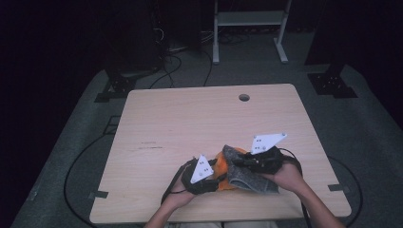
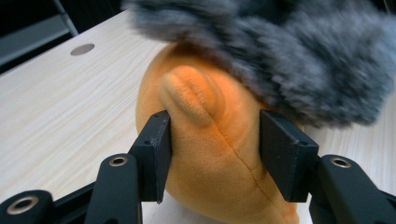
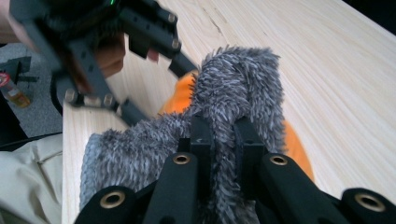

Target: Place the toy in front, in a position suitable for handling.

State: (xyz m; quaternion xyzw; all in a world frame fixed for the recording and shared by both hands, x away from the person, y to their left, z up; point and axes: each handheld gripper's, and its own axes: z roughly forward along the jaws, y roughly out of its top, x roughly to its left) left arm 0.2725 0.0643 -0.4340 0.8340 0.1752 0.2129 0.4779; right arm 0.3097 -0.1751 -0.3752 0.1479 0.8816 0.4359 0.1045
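Observation:
An orange plush toy (image 1: 219,160) lies near the table's front edge, partly draped by a grey fuzzy cloth (image 1: 252,180). My left gripper (image 1: 217,178) comes in from the left. In the left gripper view its two black pads press into the sides of the orange plush toy (image 2: 210,158), with the grey cloth (image 2: 289,51) blurred above it. My left gripper (image 2: 215,128) is shut on the toy. My right gripper (image 1: 239,161) reaches in from the right. It (image 3: 219,128) is shut on a bunched fold of the grey cloth (image 3: 243,79), and orange plush (image 3: 295,144) peeks out underneath.
The light wooden table (image 1: 190,118) has a round hole (image 1: 244,97) near its far edge. A white metal stand (image 1: 249,19) and cables lie on the dark floor beyond. Both forearms enter at the bottom edge. A small bottle (image 3: 14,91) sits on the floor.

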